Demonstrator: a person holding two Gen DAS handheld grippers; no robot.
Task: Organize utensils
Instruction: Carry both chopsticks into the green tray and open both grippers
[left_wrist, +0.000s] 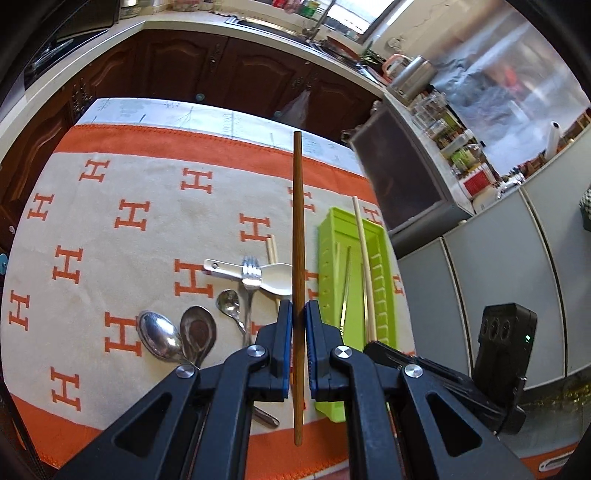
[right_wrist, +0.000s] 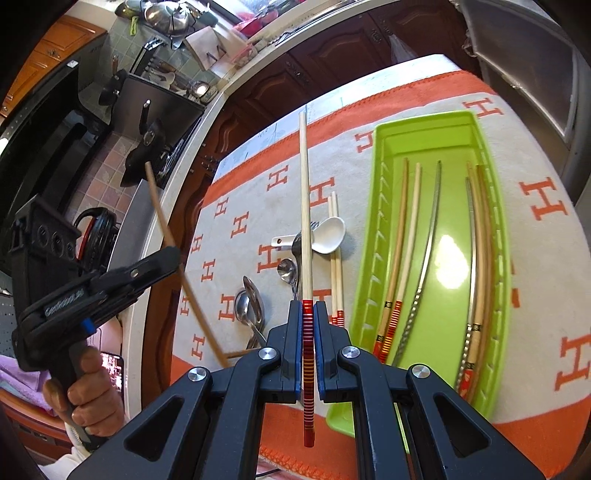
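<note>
- The left gripper (left_wrist: 298, 308), low centre of its own view, is clamped on a brown chopstick (left_wrist: 297, 221); the stick runs straight up the frame and pokes out below the pads.
- The right gripper (right_wrist: 307, 308), low centre of its view, is clamped on a pale chopstick (right_wrist: 305, 206) by its red-striped end, tip pointing to the upper frame.
- Both sticks hang above the cloth (left_wrist: 110, 221), not in the tray.
- The green tray (right_wrist: 380, 177) lies right of the right gripper and already holds several chopsticks (right_wrist: 428, 236) lengthwise.
- Left of the tray on the cloth: a pair of pale chopsticks (right_wrist: 335, 266), a white spoon (left_wrist: 275, 277), a fork (left_wrist: 250, 275) and metal spoons (left_wrist: 162, 336).
- The hand (right_wrist: 86, 402) on the left tool shows at lower left of the right view.
- Risks, as I judge them:
  - Each stick is pinched at one short spot, so it may swivel or slip if swung fast.
  - Two long sticks heading to one tray could cross or knock together.
  - A tip lowered crosswise could catch the tray's rim or land across the sticks inside.
</note>
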